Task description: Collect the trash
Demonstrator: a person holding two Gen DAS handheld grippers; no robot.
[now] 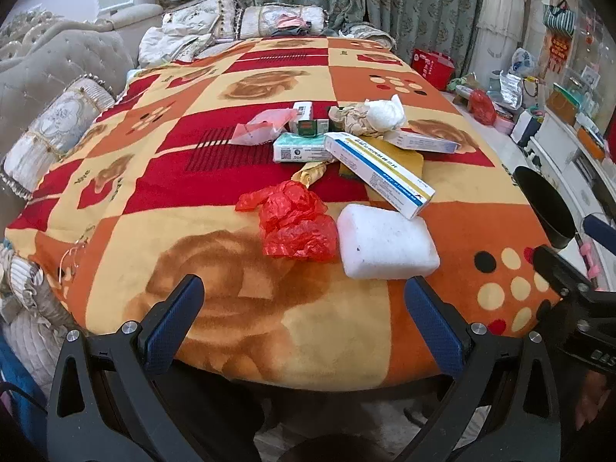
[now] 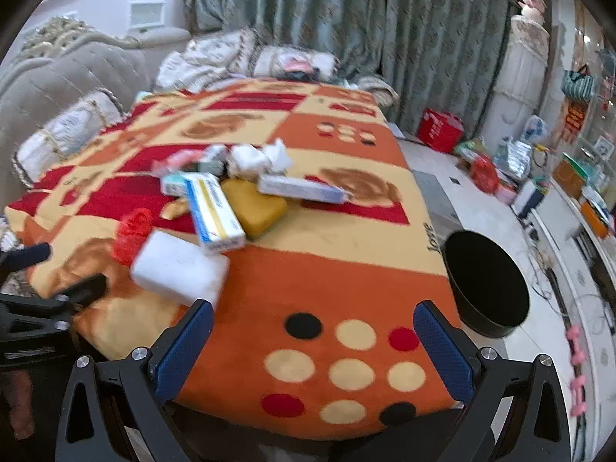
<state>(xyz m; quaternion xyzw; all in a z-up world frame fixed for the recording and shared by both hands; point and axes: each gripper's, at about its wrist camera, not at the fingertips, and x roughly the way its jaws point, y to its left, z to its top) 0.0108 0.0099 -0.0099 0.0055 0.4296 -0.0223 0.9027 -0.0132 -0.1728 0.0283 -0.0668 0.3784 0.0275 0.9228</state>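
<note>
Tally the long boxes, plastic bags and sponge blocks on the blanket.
Long boxes: 2 (near box, far box)
Plastic bags: 2 (red bag, pink bag)
Sponge blocks: 2 (white block, yellow block)
Total: 6

Plush, matt blanket point(image 1: 231, 327) in fleecy cloth, crinkled glossy red plastic bag point(image 1: 294, 225), rough white foam block point(image 1: 387, 242), smooth printed cardboard box point(image 1: 379, 173), crumpled white paper point(image 1: 383, 113), matt black bin point(image 2: 487, 283), textured blue finger pads point(image 1: 171, 327)
</note>
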